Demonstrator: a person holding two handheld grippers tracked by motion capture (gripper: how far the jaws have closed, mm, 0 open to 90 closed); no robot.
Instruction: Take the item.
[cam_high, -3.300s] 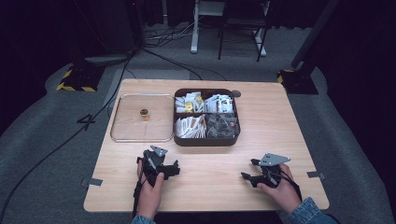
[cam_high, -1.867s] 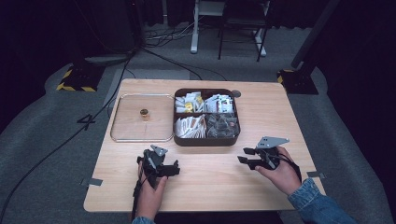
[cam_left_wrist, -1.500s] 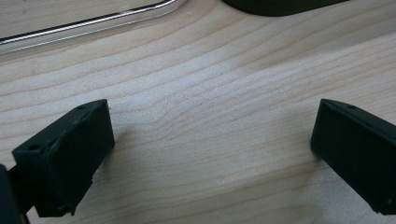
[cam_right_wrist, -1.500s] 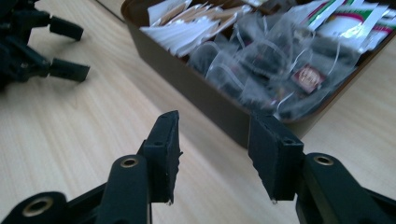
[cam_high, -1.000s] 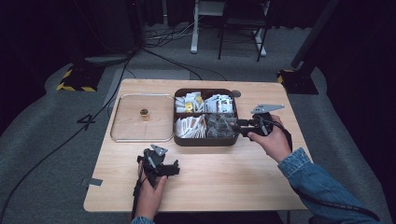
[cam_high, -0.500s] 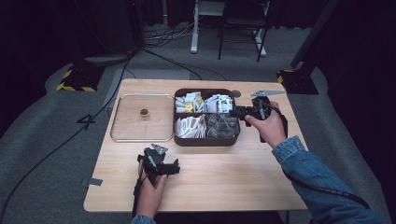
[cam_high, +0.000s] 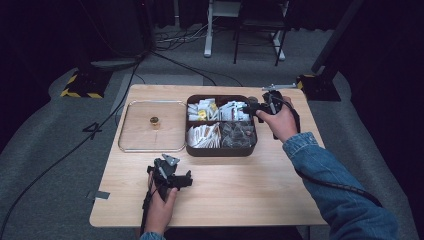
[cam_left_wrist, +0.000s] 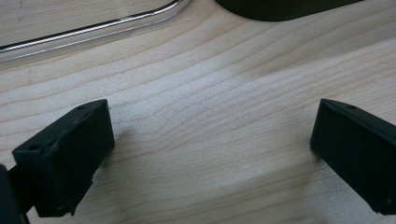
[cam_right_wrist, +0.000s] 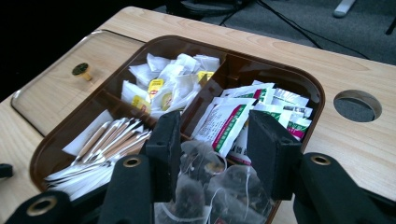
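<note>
Right tool (cam_high: 251, 107) hovers over the brown compartment box (cam_high: 221, 148) at the far right of the desk (cam_high: 250, 195), jaws partly apart with nothing between them, above the green-and-white sachets (cam_right_wrist: 233, 116) and clear tea bags (cam_right_wrist: 219, 186). Left tool (cam_high: 172, 172) rests on the near desk, jaws wide apart, nothing gripped.

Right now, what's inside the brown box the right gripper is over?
The brown box has four compartments: white-yellow tea bags, green-red sachets, long stick packets and clear mesh bags. The piles hide whatever lies beneath them.
</note>
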